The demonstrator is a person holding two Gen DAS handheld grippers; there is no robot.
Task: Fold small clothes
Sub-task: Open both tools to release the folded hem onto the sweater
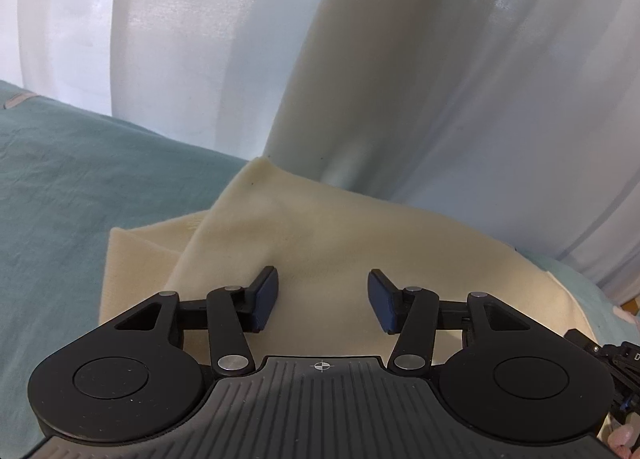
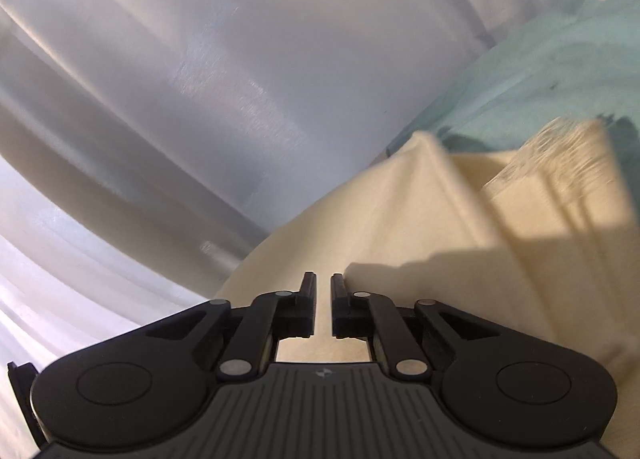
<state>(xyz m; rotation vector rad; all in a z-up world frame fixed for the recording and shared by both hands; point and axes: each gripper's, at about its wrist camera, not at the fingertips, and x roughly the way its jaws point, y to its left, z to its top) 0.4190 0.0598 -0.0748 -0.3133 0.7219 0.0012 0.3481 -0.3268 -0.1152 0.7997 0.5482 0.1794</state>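
While both tongs hover low over the cloth, entries run near to far:

Left tongs (image 1: 323,301): lower centre of the left wrist view; jaws apart, nothing between the pads, cream fabric visible in the gap.

Right tongs (image 2: 323,309): lower centre of the right wrist view; fingers drawn nearly together, a thin slit left, no cloth visibly pinched. Read as closed and empty.

Cream garment (image 1: 320,235): lies on the teal bed sheet (image 1: 80,187), partly folded; a top layer overlaps a lower layer at centre left.

Ribbed hem (image 2: 560,163): right of frame in the right wrist view, blurred, raised off the sheet.

Risk: closed right tongs could drag the top layer and undo the fold; judged likely if they slide rather than lift.

Risk: left pads may catch both layers at once, bunching the fabric.

Edges: garment corner (image 1: 260,163) lies close to the white curtain (image 1: 200,39).

Room: open sheet at left of frame; curtain blocks the far side.
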